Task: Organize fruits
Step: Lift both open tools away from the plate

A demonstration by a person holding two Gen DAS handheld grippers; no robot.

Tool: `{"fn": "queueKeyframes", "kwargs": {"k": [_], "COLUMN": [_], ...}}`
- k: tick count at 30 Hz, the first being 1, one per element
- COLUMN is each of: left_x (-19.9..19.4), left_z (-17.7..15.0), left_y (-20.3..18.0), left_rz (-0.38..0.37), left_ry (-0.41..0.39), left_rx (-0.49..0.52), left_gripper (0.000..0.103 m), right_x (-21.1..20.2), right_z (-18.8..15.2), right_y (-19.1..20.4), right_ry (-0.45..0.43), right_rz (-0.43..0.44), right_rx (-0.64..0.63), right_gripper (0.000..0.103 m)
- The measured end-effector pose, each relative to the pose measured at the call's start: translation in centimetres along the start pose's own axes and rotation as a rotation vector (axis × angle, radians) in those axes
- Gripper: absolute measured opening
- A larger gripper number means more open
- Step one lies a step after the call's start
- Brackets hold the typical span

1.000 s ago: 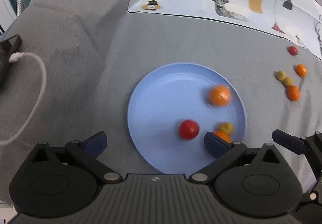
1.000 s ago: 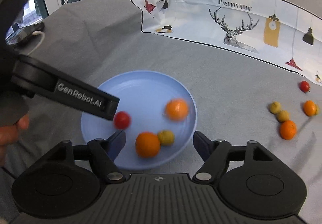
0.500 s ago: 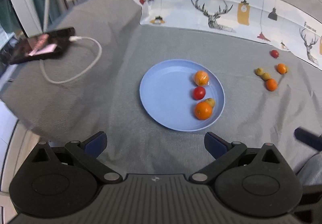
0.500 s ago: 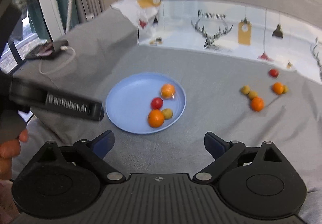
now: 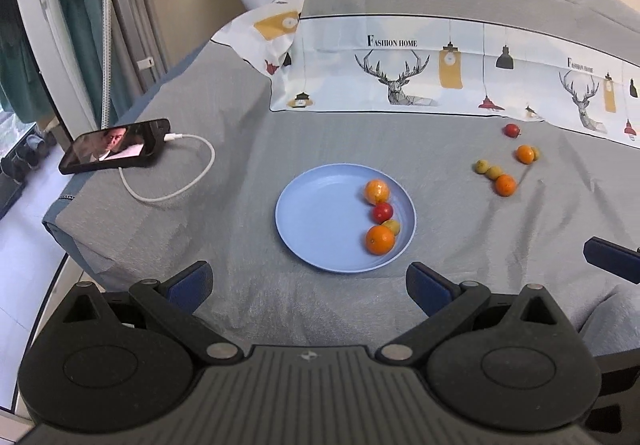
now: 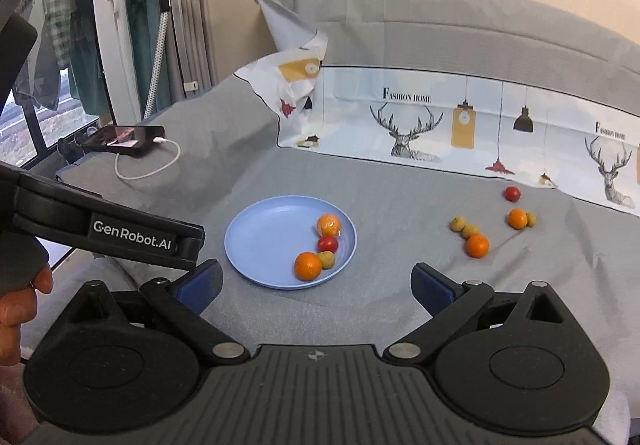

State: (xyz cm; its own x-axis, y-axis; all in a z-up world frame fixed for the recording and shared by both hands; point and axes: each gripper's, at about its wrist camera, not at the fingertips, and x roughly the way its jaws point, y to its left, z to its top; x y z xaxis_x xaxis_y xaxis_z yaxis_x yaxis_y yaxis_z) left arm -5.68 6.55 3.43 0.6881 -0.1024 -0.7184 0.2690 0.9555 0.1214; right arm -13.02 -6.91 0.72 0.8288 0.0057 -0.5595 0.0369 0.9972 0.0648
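Observation:
A blue plate (image 5: 320, 221) (image 6: 264, 241) lies on the grey cloth. On its right side sit two oranges (image 5: 380, 240) (image 6: 308, 266), a red fruit (image 5: 383, 212) (image 6: 328, 244) and a small yellow fruit (image 5: 392, 226) (image 6: 327, 259). Several loose fruits lie to the right: an orange (image 5: 505, 185) (image 6: 477, 246), yellow ones (image 5: 482, 166) (image 6: 458, 223), another orange (image 5: 525, 154) (image 6: 517, 219) and a red one (image 5: 511, 130) (image 6: 512, 193). My left gripper (image 5: 310, 283) is open and empty, near the plate's front edge. My right gripper (image 6: 316, 283) is open and empty, pulled back from the plate.
A phone (image 5: 116, 145) (image 6: 120, 137) with a white cable (image 5: 176, 181) lies at the left edge of the cloth. A printed deer cloth (image 5: 440, 73) (image 6: 460, 129) stands at the back. The left gripper's arm (image 6: 120, 233) crosses the right wrist view at left.
Both grippers have pulled back and up from the plate, which now looks smaller and farther. The fruits on the plate have settled along its right side.

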Motion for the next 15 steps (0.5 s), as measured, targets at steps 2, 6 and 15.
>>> {"fn": "queueKeyframes", "kwargs": {"k": [2,6,15], "left_x": [-0.3,-0.7,-0.9], "left_z": [0.0,0.0,-0.1], "left_y": [0.0,0.0,0.0], "left_rz": [-0.001,0.0,0.002], "left_ry": [-0.005,-0.017,-0.025], "left_rx": [0.0,0.003,0.007], "left_gripper": [0.103,0.103,0.103], "right_x": [-0.5,-1.1,-1.5], "right_z": [-0.1,-0.2,-0.4], "right_y": [0.0,0.0,0.3], "right_ry": [-0.008,-0.025,-0.035], "right_rz": [-0.002,-0.006,-0.007], "right_rx": [0.002,0.002,-0.002], "right_gripper": [0.1,0.1,0.1]}}
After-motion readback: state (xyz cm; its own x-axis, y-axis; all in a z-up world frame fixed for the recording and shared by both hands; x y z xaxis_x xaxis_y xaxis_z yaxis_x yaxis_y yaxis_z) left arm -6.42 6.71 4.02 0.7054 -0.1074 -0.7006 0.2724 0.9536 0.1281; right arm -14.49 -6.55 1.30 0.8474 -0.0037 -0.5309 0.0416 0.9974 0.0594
